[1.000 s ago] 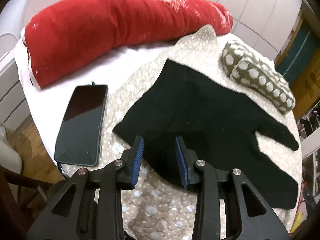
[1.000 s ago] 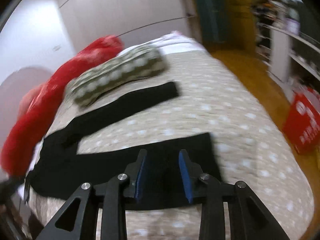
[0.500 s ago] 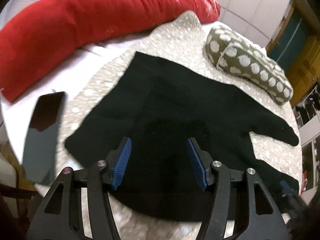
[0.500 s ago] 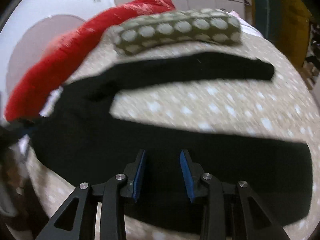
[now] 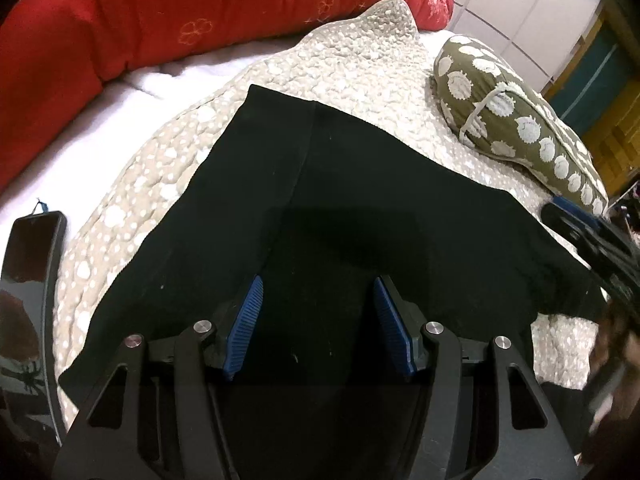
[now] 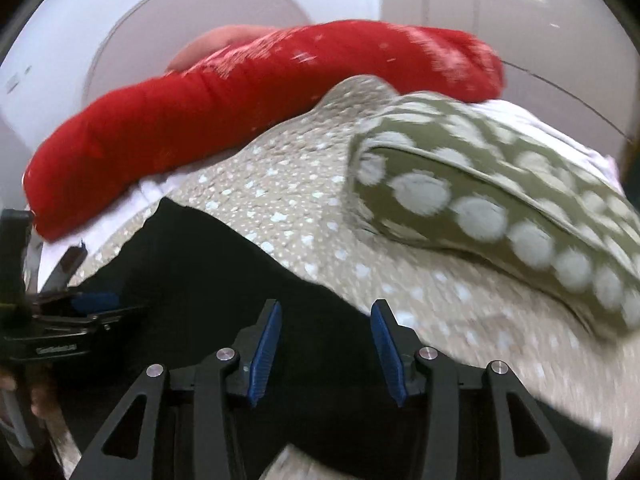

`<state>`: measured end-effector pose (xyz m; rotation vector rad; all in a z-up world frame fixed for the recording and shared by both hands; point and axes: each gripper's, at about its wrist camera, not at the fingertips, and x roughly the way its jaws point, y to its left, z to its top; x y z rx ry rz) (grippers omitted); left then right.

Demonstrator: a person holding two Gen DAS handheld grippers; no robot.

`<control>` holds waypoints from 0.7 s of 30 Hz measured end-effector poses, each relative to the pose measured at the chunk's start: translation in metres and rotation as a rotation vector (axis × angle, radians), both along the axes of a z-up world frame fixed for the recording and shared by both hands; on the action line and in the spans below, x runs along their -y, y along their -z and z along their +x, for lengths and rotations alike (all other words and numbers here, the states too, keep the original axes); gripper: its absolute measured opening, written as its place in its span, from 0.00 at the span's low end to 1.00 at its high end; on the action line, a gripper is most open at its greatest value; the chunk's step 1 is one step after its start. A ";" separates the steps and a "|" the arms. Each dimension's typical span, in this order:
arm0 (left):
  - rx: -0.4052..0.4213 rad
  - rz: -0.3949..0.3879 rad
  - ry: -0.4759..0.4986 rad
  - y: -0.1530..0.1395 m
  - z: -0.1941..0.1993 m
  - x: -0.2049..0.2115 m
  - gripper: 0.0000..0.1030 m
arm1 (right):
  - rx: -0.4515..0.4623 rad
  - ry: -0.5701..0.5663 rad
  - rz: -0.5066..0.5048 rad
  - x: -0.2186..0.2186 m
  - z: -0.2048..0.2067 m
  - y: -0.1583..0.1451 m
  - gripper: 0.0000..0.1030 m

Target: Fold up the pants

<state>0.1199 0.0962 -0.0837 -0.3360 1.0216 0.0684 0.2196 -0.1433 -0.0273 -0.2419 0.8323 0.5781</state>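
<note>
The black pants (image 5: 360, 208) lie flat on the beige dotted quilt (image 5: 352, 68). My left gripper (image 5: 318, 300) is open, low over the waist part of the pants, with nothing between its blue pads. My right gripper (image 6: 325, 320) is open over the pants (image 6: 208, 272) near their upper edge. The right gripper shows at the right edge of the left wrist view (image 5: 592, 240). The left gripper shows at the left edge of the right wrist view (image 6: 60, 324).
A long red pillow (image 5: 180, 16) lies along the far side of the bed. An olive pillow with pale dots (image 5: 516, 124) lies to the right, close to the pants. A black phone (image 5: 28, 280) lies at the left bed edge on a white sheet (image 5: 80, 128).
Both grippers have moved in closer over the pants and lower. The left jaws have opened wider. The right gripper has swung from the legs toward the upper part near the olive pillow.
</note>
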 end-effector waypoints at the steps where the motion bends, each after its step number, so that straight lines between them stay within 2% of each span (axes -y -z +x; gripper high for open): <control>1: 0.006 0.008 0.008 0.000 0.000 0.001 0.57 | -0.016 -0.026 -0.011 -0.003 0.004 0.004 0.45; 6: 0.032 0.023 0.019 0.004 0.001 0.001 0.61 | -0.063 -0.147 -0.138 -0.028 0.023 0.031 0.47; 9: 0.035 0.017 0.014 0.004 0.003 0.000 0.61 | -0.091 -0.150 -0.130 -0.030 0.031 0.043 0.43; 11: 0.039 0.011 0.012 0.004 0.003 -0.002 0.61 | -0.069 -0.138 -0.113 -0.029 0.026 0.041 0.21; 12: 0.041 0.010 0.011 0.003 0.002 -0.002 0.61 | -0.052 -0.129 -0.123 -0.031 0.022 0.040 0.15; 13: 0.043 0.013 0.004 0.000 0.000 -0.004 0.61 | -0.016 -0.114 -0.147 -0.031 0.015 0.036 0.10; 14: 0.047 0.019 -0.010 -0.003 -0.004 -0.008 0.61 | 0.010 -0.101 -0.153 -0.033 0.008 0.032 0.09; 18: 0.121 0.081 -0.126 -0.027 -0.029 -0.035 0.61 | 0.101 -0.058 -0.110 -0.023 -0.039 -0.002 0.05; 19: 0.135 0.086 -0.166 -0.034 -0.035 -0.046 0.61 | 0.131 -0.048 -0.100 -0.020 -0.059 -0.012 0.01; 21: 0.170 0.050 -0.228 -0.049 -0.051 -0.069 0.61 | 0.167 -0.048 -0.061 -0.017 -0.097 -0.027 0.01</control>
